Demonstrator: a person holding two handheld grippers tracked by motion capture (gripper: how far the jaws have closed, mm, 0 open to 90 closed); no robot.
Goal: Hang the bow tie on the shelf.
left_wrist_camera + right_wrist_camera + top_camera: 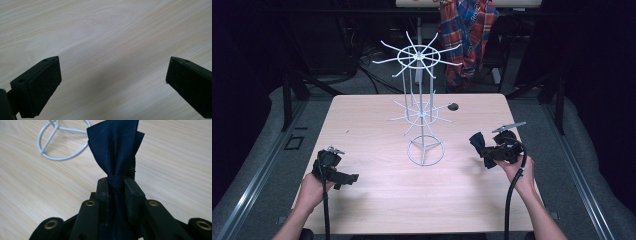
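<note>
Now: right gripper (116,186) clamped on dark navy fabric bow tie (115,152), probably at its knot | left gripper (112,75) apart, idle | next: carry to white wire rack (421,112), hang it.

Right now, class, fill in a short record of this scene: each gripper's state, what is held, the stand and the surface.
Left gripper: open, jaws wide apart over bare wood, holding nothing
Right gripper: shut on the bow tie
Bow tie: dark navy, clamped at its knot, lifted off the table
Wire stand: white, two tiers of spokes, ring base, upright at mid-table
Table: light wood
</note>
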